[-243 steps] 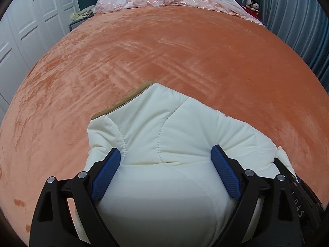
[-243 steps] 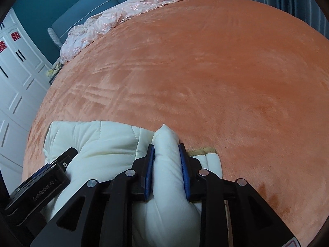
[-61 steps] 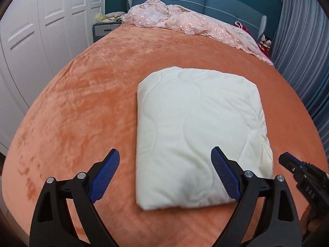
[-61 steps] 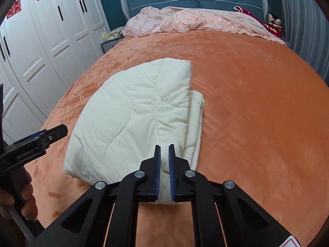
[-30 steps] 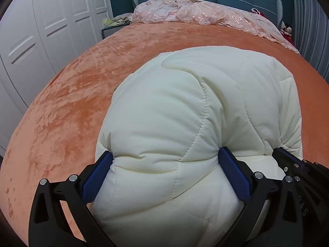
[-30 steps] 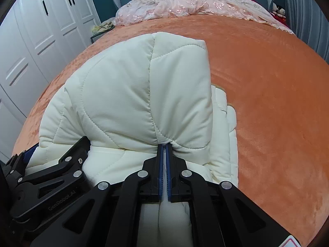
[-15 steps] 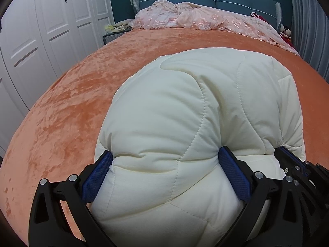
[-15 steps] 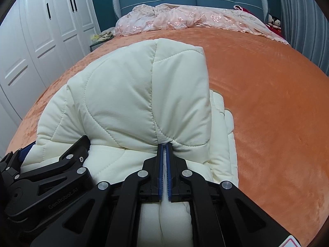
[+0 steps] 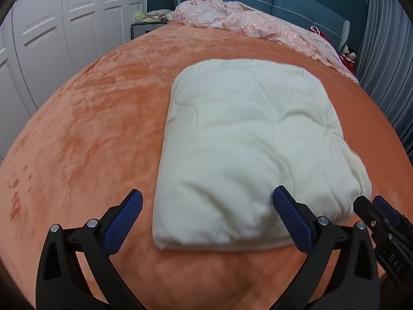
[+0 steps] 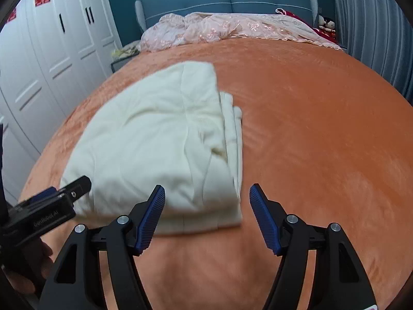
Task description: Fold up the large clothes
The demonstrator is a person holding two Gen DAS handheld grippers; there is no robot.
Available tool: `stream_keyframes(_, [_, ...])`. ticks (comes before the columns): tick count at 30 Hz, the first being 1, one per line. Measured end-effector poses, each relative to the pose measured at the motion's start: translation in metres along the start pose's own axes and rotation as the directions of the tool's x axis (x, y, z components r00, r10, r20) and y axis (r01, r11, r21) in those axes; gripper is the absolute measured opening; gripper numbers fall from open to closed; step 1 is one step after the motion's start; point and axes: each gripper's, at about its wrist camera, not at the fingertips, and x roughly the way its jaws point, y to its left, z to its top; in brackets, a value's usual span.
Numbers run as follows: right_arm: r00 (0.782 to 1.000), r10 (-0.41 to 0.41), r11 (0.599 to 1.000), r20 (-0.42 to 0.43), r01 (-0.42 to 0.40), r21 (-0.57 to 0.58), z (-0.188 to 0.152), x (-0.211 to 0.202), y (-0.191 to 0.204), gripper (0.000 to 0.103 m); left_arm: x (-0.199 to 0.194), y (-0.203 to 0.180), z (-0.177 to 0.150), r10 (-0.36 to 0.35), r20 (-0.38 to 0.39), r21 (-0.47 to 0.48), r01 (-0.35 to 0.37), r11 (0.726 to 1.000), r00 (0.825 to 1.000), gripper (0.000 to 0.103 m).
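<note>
The folded padded jacket looks soft, puffy and springy; grip its thick near edge. The left gripper is released, and the right gripper is opening, both empty.

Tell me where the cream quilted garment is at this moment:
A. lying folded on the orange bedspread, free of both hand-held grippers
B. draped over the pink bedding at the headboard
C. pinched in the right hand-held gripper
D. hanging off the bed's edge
A. The cream quilted garment lies as a folded bundle on the orange bedspread, ahead of the left hand-held gripper, and the right hand-held gripper is opening with nothing pinched.
</note>
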Motion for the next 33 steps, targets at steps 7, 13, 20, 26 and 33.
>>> stream_keyframes(7, [0.996, -0.027, 1.000, -0.088, 0.025, -0.016, -0.072, -0.014, 0.000, 0.067, -0.013, -0.001, -0.076, 0.053, -0.085, 0.060, -0.048, 0.997, 0.995, 0.098])
stream_keyframes(13, [0.996, -0.044, 0.999, -0.078, 0.042, -0.033, -0.107, -0.024, 0.003, 0.072, -0.021, -0.006, -0.119, 0.110, -0.061, 0.109, -0.103, 0.989, 0.992, 0.098])
stream_keyframes(20, [0.997, -0.066, 0.994, -0.038, 0.062, -0.088, -0.140, -0.030, 0.011, 0.082, -0.027, -0.007, -0.134, 0.110, -0.026, 0.112, -0.107, 0.988, 0.994, 0.098])
stream_keyframes(26, [0.999, -0.049, 0.994, -0.008, 0.048, -0.096, -0.148, -0.029, 0.007, 0.085, -0.026, -0.011, -0.147, 0.119, 0.026, 0.124, -0.122, 0.985, 0.993, 0.098])
stream_keyframes(33, [0.999, -0.040, 0.995, 0.008, 0.041, -0.094, -0.150, -0.028, 0.007, 0.087, -0.025, -0.010, -0.147, 0.115, 0.048, 0.122, -0.120, 0.985, 0.992, 0.098])
